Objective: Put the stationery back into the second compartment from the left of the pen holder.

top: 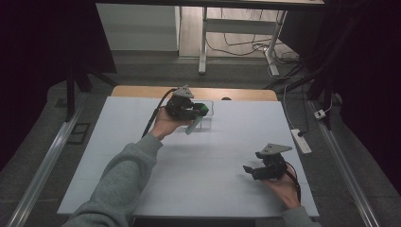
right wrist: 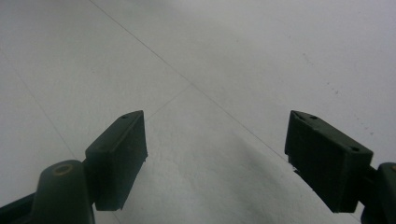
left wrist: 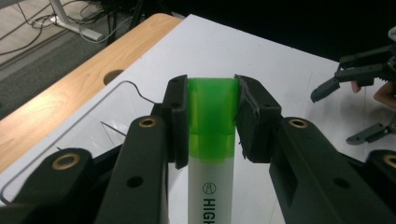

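A highlighter with a green cap [left wrist: 212, 107] and a white printed barrel [left wrist: 210, 186] is clamped by the cap in my left gripper [left wrist: 212, 84]. From the high view, that left gripper [top: 202, 109] is held at the far middle of the white board, and the highlighter's barrel [top: 193, 126] slants down toward the board. It is at a clear plastic tray [top: 211, 105], whose thin rim [left wrist: 93, 109] runs just beyond the jaws. My right gripper [top: 248, 170] hovers low at the near right, open and holding nothing [right wrist: 215, 149].
The white board [top: 213, 156] lies on a wooden table [top: 142, 91] with a round hole [left wrist: 114, 76] near its far edge. The right gripper [left wrist: 341, 114] also shows far off in the left gripper view. A power strip [top: 300, 140] and cables lie on the floor to the right.
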